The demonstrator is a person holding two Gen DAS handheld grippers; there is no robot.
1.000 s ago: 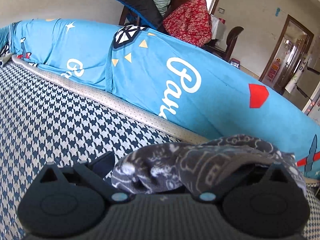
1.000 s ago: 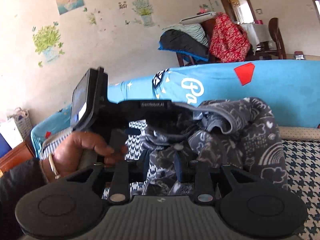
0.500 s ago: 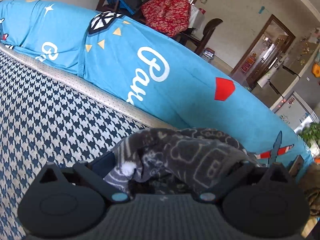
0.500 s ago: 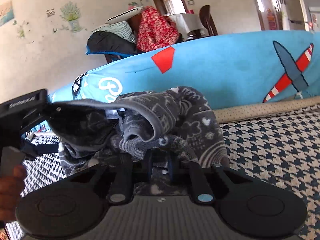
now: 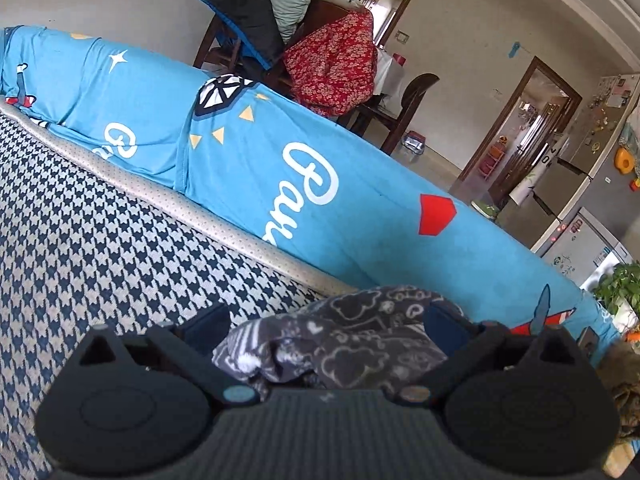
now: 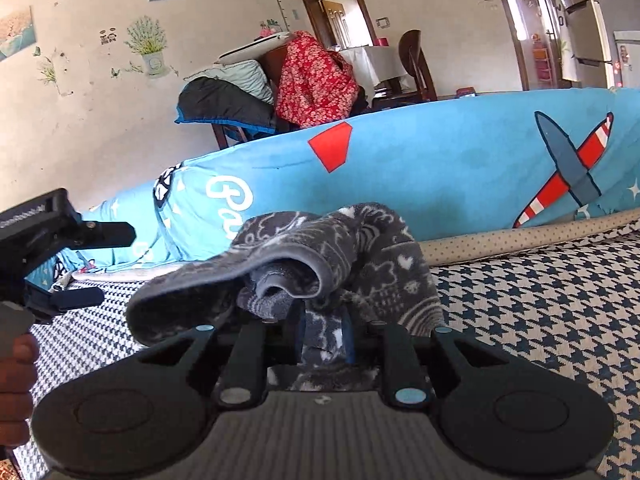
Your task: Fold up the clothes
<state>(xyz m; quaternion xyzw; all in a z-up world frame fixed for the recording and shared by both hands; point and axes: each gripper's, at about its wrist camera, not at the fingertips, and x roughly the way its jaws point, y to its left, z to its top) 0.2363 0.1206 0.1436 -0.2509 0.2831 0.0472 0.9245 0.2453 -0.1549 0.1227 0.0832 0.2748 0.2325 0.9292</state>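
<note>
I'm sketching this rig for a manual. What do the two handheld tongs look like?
Both are matte black plastic. Each right tongs and left tongs body has a ribbed grey-black centre panel flanked by two round discs, with angled black link bars pinned by pale blue-grey rivets. The fingers carry dark blue pads. From the right wrist view, the left unit shows small white lettering on its black housing.

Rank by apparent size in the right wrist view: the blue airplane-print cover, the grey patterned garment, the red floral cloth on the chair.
1. blue airplane-print cover, largest.
2. grey patterned garment, though it sits close to the camera, which inflates it.
3. red floral cloth, smallest, but it is far back.
</note>
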